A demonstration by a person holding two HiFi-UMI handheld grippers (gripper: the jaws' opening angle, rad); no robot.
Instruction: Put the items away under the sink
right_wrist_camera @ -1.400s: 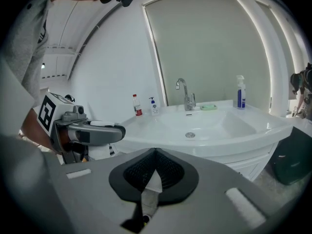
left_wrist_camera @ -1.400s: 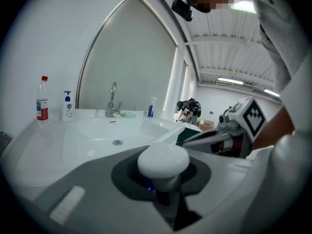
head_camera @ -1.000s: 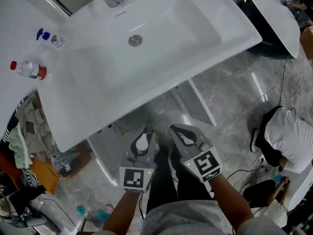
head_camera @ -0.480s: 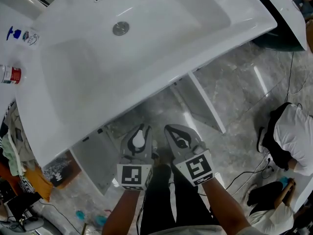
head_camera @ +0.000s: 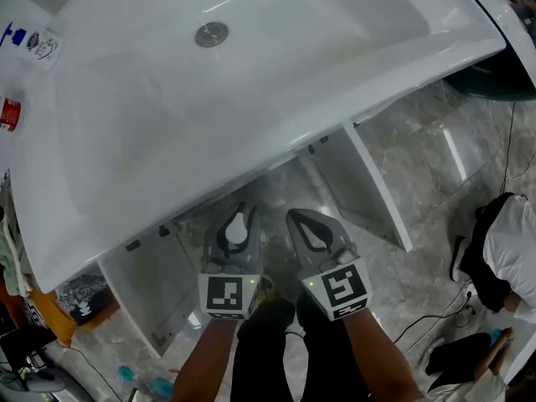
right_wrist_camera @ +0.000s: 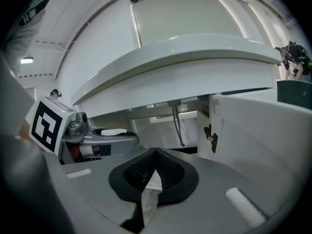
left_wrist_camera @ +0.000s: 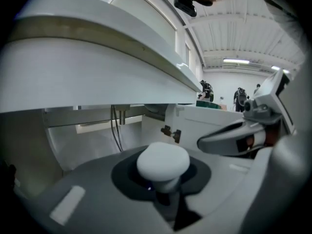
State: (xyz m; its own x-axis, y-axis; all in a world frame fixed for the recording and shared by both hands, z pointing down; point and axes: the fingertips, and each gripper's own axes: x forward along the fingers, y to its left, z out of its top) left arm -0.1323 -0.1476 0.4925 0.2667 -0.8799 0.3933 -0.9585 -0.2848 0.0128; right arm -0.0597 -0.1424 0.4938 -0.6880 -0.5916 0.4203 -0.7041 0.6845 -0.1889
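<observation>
your left gripper (head_camera: 240, 218) is clenched around a white rounded knob-shaped item (left_wrist_camera: 163, 161), whose domed top sits up in the dark hollow between the jaws. your right gripper (head_camera: 311, 229) is closed too, pinching a thin pale translucent item (right_wrist_camera: 148, 184) in the seam of its jaws; what that item is cannot be made out. you hold both grippers side by side, close together, low in front of the open white cabinet (left_wrist_camera: 92, 138) under the white ceramic sink basin (head_camera: 251, 99). the two white cabinet doors stand swung outward, one to your left (head_camera: 151, 283) and one to your right (head_camera: 368, 187), and thin dark pipes (left_wrist_camera: 116, 126) hang inside. on the white counter beside the basin, at your left, lie a white tube with a blue cap (head_camera: 29, 42) and, at the picture's edge, a bottle with a red label (head_camera: 8, 114). a person in a white shirt (head_camera: 512, 249) is on the grey marble floor (head_camera: 435, 149) well off to your right.
</observation>
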